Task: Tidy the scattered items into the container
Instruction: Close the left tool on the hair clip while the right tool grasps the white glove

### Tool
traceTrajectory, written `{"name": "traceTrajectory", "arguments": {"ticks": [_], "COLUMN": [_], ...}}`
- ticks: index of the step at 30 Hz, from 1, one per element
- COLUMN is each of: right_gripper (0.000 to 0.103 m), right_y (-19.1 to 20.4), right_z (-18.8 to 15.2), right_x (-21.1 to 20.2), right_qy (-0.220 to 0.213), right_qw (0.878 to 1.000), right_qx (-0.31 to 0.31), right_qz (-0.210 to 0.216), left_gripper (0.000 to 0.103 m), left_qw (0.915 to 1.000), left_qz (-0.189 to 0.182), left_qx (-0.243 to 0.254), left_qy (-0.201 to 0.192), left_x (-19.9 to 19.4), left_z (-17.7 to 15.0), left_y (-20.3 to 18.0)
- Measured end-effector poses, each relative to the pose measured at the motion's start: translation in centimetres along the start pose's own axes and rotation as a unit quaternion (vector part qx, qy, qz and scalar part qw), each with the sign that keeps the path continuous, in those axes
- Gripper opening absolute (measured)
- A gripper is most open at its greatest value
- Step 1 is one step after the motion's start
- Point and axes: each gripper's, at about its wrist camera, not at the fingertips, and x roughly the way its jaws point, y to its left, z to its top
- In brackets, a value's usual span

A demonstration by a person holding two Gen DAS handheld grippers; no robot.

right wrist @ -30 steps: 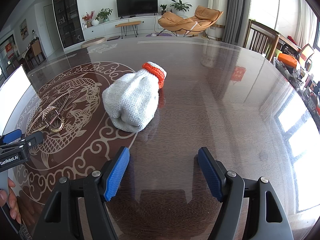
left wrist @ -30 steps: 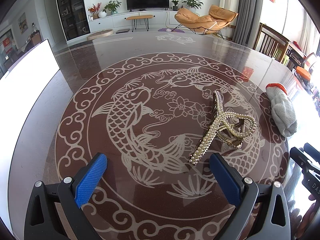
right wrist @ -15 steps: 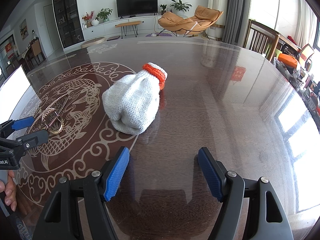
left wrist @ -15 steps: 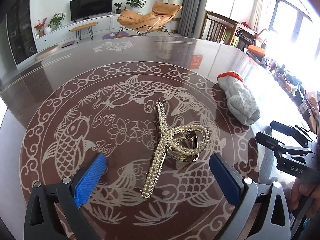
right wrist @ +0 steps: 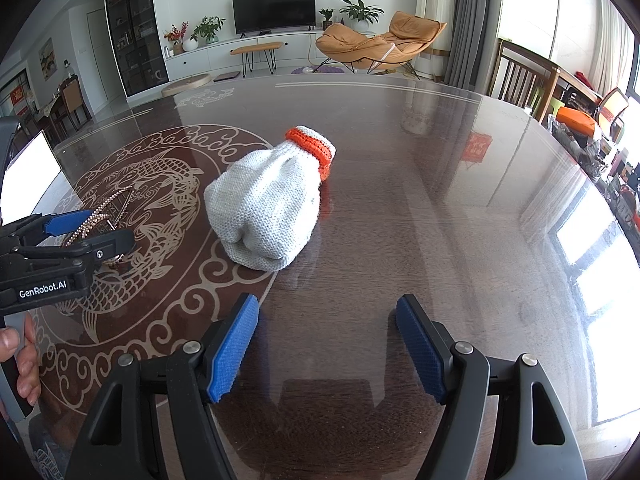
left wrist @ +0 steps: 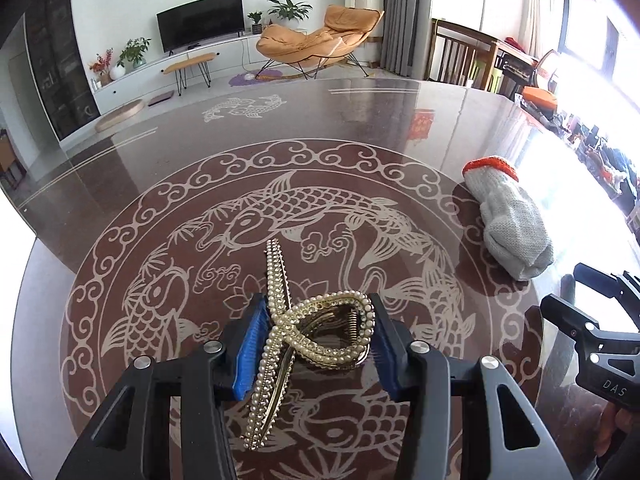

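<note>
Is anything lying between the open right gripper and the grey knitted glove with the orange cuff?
Nothing visible does. Only bare glossy table lies between the right gripper and the grey knitted glove with the orange cuff. The pearl hair claw sits off to the side, between the left gripper's closing fingers.

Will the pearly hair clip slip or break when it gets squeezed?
The hair clip looks stiff: metal teeth, springy loops. Its rounded beads may let it slip as the left gripper closes around it. The beads could perhaps chip if squeezed hard.

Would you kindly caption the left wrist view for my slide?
Left claw closing around a pearl hair clip on the carp-patterned table; knitted glove nearby.
</note>
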Motion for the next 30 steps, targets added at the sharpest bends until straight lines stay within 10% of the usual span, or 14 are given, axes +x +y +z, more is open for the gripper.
{"name": "traceTrajectory", "arguments": {"ticks": [7, 15, 24, 26, 27, 30], "right_gripper": [0.073, 0.073, 0.072, 0.060, 0.029, 0.029], "right_y": [-0.2, -1.6, 3.6, 4.0, 4.1, 3.7], "right_z": [0.4, 3.9, 8.0, 7.4, 7.1, 5.0], "right_x": [0.0, -0.5, 5.4, 5.3, 4.8, 3.3], "right_qy": [-0.003, -0.068, 0.001, 0.000, -0.007, -0.005], "right_qw": [1.000, 0.983, 0.999, 1.000, 1.000, 0.997], "right_qx": [0.003, 0.092, 0.034, 0.012, 0.010, 0.020], "right_qz": [0.013, 0.142, 0.031, 0.027, 0.028, 0.071], "left_gripper": [0.046, 0.047, 0.047, 0.047, 0.047, 0.046], "left_qw": [0.9980, 0.9932, 0.9925, 0.9927, 0.9926, 0.9917], "left_qz": [0.028, 0.058, 0.069, 0.067, 0.065, 0.058], "left_qx": [-0.054, -0.098, -0.099, -0.099, -0.100, -0.113], "left_qy": [-0.016, -0.020, -0.021, -0.021, -0.022, -0.022], "left_x": [-2.3, -4.9, -4.9, -4.8, -4.9, -5.7], "left_z": [-3.3, -7.8, -8.2, -8.2, -8.3, -9.3], "left_y": [2.9, 7.1, 7.2, 7.3, 7.4, 7.3]}}
